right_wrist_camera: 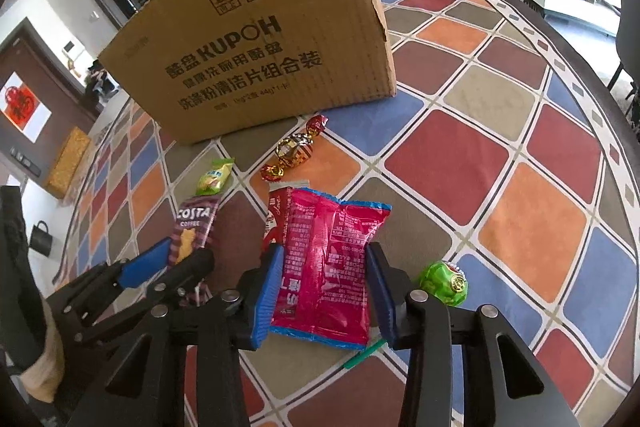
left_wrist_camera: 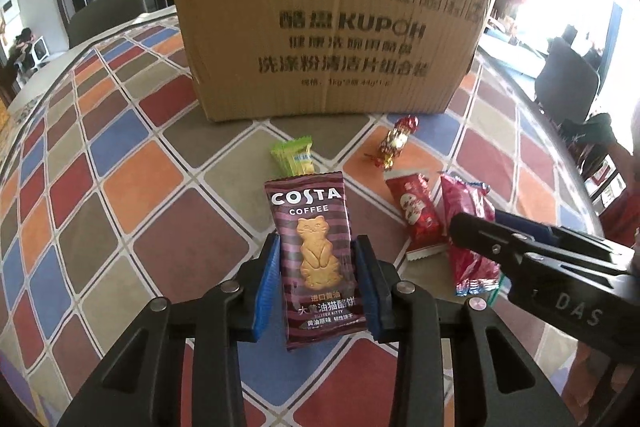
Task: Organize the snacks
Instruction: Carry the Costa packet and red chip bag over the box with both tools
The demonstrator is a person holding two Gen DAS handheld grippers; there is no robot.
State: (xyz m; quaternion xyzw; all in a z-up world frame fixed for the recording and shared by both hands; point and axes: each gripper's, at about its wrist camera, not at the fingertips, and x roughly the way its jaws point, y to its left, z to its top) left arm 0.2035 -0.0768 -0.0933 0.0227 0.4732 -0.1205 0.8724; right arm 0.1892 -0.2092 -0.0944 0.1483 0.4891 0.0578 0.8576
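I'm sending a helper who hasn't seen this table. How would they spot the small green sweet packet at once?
Start at the big brown cardboard box on the checked tablecloth. In front of it lie loose snacks; the small lime-green sweet packet sits just beyond the purple Costa biscuit packet. It's the only flat green wrapper; the other green thing is a round foil ball.

- The left wrist view looks forward and steeply down along the left hand-held gripper, close over the counter.
- The right wrist view does likewise from the right hand-held gripper, just beside it.
- Both face the cardboard box and share the Costa packet and the pink packet.
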